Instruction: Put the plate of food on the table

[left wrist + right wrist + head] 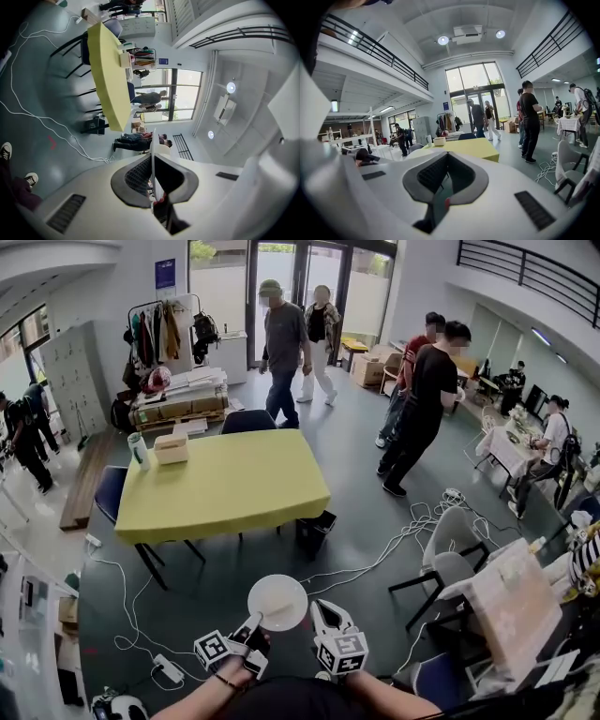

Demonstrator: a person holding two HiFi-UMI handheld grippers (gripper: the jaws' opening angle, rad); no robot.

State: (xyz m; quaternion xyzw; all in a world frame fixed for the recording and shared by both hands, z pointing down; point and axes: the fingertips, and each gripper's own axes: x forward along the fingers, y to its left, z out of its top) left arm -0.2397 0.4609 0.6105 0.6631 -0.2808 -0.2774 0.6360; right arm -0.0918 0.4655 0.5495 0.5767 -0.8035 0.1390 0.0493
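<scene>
Short of the yellow table (pixel 225 486), left tool (pixel 252 626) grips plate (pixel 278 602) rim.

Big double-height hall, an open-plan workspace rather than a home. Yellow tabletop (pixel 220 486) stands mid-floor with dark chairs (pixel 246 420) round it. Beyond it are tall glass entrance doors (pixel 300 277), a clothes rack (pixel 155 334) and grey lockers (pixel 70 376). To its right, people (pixel 427 404) stand about, white cables (pixel 394 540) trail over the grey floor, and cardboard boxes (pixel 370 367) are stacked. High to its right runs a balcony railing (pixel 525 273).
</scene>
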